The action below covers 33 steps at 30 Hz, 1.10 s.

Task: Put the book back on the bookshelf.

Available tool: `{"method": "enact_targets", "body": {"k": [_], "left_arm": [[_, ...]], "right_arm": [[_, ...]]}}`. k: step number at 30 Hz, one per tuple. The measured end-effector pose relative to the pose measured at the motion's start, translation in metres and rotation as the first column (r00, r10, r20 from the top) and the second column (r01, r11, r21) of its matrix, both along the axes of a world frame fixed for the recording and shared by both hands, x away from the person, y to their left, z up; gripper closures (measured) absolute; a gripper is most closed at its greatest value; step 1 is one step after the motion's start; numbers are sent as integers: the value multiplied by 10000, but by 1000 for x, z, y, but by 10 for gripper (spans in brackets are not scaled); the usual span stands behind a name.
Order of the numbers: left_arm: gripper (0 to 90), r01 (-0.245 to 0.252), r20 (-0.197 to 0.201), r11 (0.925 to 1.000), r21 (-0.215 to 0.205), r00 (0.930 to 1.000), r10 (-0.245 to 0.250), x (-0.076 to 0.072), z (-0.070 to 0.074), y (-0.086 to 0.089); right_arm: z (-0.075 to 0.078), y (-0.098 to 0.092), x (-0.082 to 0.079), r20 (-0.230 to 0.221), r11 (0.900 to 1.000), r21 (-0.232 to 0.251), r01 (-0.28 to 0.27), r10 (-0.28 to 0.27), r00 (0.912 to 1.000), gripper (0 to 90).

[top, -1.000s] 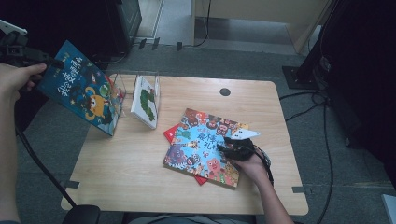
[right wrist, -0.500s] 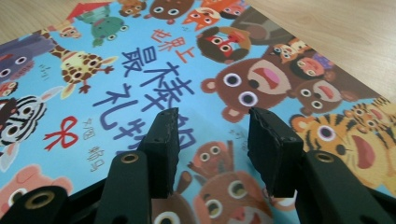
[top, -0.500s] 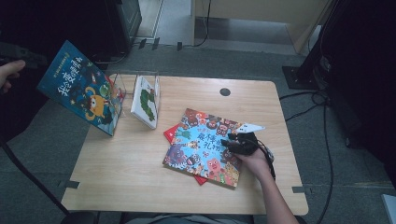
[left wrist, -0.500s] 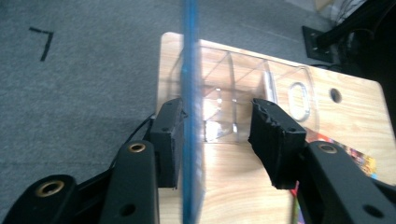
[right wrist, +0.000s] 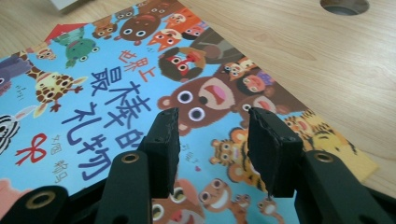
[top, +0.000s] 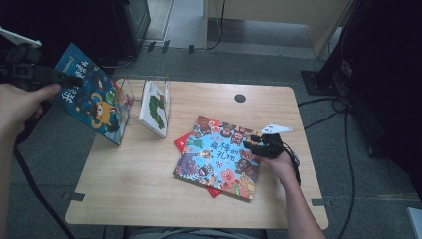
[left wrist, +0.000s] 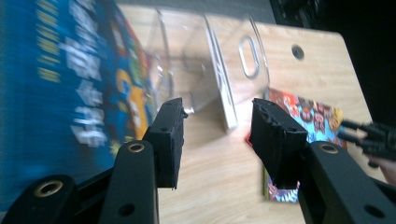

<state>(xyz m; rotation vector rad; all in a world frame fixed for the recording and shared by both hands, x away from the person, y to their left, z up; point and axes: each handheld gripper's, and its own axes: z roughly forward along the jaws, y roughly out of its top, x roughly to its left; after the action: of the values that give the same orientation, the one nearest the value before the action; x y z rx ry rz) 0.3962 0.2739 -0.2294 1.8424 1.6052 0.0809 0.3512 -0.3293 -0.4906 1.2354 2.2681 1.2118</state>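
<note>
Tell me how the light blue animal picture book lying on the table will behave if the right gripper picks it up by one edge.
The light blue animal picture book looks thin and wide, so it may sag. Its cover looks smooth, perhaps slippery. Lying flat on the red book, its edge may be hard to get under.

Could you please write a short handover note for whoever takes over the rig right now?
Left gripper: jaws have just been opening, nothing between them, beside the dark blue picture book, which leans at the clear plastic rack.
Right gripper: open, over the light-blue animal picture book, which lies flat on a red book.
Done: the white caterpillar book stands in the rack.
Left: probably racking the light-blue and red books; check that the dark blue one is seated.
</note>
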Motion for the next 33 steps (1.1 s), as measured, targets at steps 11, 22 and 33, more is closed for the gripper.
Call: {"method": "enact_targets", "body": {"k": [11, 22, 33], "left_arm": [[548, 1083, -352, 9939, -223, 9934, -1090, -2, -56, -53], [545, 1966, -454, 9799, -345, 9791, -1980, -9, -108, -90], [533, 2467, -773, 9680, -457, 9652, -2496, -15, -157, -121]], "right_arm": [[-1, 5, 17, -75, 9999, 124, -19, 20, 10000, 536], [-6, 14, 22, -328, 9998, -42, -219, 217, 9992, 536], [-10, 11, 20, -484, 9999, -103, -137, 132, 9987, 536]]}}
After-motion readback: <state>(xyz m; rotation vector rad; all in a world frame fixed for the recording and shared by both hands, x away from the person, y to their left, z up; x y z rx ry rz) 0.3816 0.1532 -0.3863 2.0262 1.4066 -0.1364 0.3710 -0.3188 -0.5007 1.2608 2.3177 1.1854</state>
